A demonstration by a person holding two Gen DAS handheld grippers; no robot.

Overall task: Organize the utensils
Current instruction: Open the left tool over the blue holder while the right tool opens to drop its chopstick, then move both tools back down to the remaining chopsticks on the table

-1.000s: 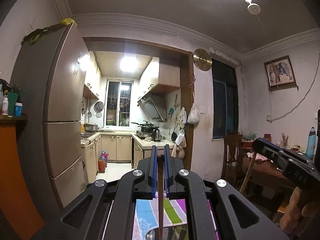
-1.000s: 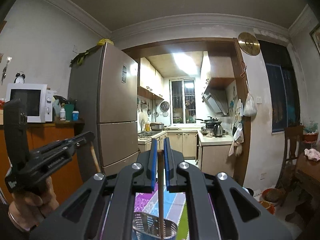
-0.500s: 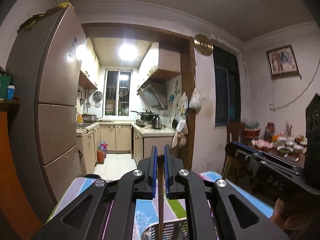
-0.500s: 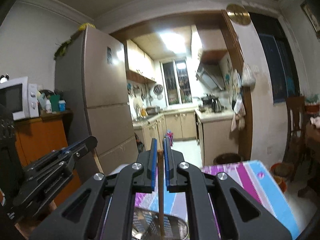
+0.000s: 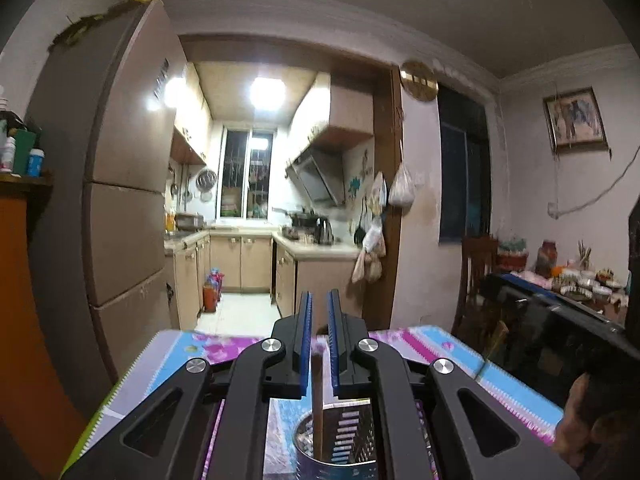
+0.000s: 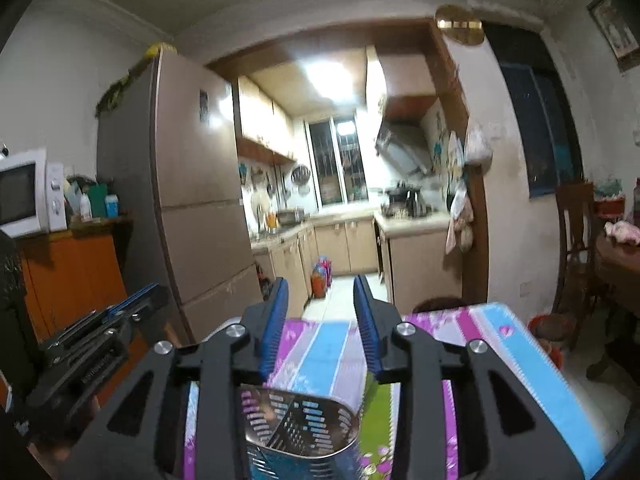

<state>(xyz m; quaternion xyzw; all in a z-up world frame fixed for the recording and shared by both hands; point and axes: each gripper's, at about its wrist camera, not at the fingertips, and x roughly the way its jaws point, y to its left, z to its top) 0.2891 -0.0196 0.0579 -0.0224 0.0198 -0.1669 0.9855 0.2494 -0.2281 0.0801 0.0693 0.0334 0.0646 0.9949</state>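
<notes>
Left wrist view is filled at the back by a tall fridge (image 5: pixel 120 200), beside which a lit kitchen is seen through a doorway. A table under a striped cloth (image 5: pixel 448 344) lies below the camera. On the cloth a perforated metal holder (image 5: pixel 344 444) stands, and a wooden chopstick (image 5: pixel 317 400) is seen upright with its lower end inside the holder. The left gripper (image 5: pixel 318 344) is pressed together on the chopstick's upper part, the stick caught between the blue pads.

From the right wrist view the same fridge (image 6: pixel 192 200), a microwave (image 6: pixel 24 196) on an orange cabinet and the cloth (image 6: pixel 332 344) are shown. The holder (image 6: pixel 296 420) is seen just beneath the right gripper (image 6: pixel 320 320), a divider splitting it into compartments. The right gripper's jaws have just been opening and are spread apart, with nothing between them. Lettering on the left gripper's body (image 6: pixel 92 356) is visible at the left edge, but it is too blurred to be read.
</notes>
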